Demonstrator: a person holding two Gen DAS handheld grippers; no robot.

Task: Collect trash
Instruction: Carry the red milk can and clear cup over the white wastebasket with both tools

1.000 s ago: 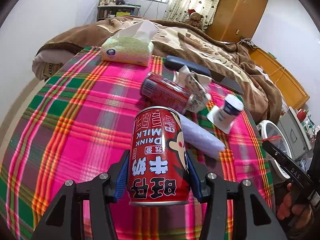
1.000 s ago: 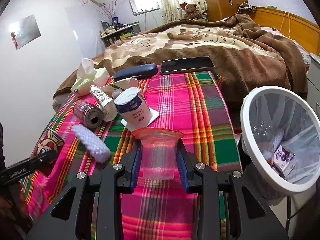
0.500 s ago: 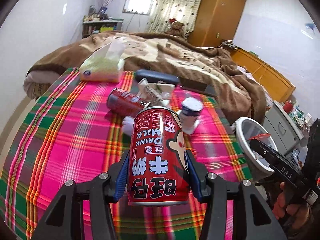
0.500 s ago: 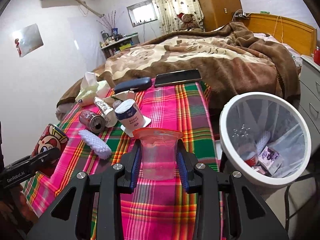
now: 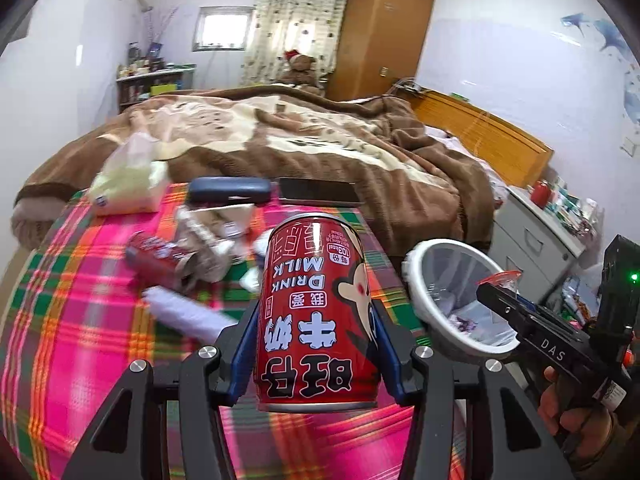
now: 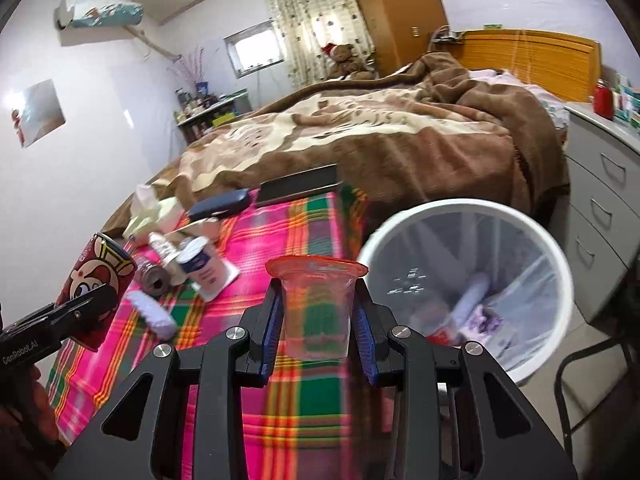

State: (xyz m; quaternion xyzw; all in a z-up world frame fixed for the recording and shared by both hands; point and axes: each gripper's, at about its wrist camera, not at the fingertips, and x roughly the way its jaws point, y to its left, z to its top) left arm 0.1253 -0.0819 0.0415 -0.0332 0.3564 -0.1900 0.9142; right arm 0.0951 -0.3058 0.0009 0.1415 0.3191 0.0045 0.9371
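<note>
The left gripper [image 5: 316,344] is clamping a red milk drink can [image 5: 316,308] between its blue-padded fingers [image 5: 243,354], holding it upright and clear of the plaid cloth [image 5: 80,320] below. Ahead of it and to its left, another red can [image 5: 156,258] is lying on its side next to a crumpled wrapper [image 5: 208,236], with a white ribbed piece [image 5: 184,314] lying nearer the gripper. To its right, the white trash bin [image 5: 416,280] is standing beside the bed, already holding scraps.

The right gripper [image 6: 318,316] is squeezing a clear plastic cup [image 6: 318,308] with a red rim, upright between its fingers [image 6: 269,322]. Just to its right the bin [image 6: 400,236] is sitting with its mouth open, lined with a clear bag. Off to its left, a small white cup [image 6: 204,266] is lying tipped on the cloth, and farther ahead a dark case [image 6: 218,205] and a phone [image 6: 298,185] are resting at the edge of the brown blanket [image 6: 400,136].
</note>
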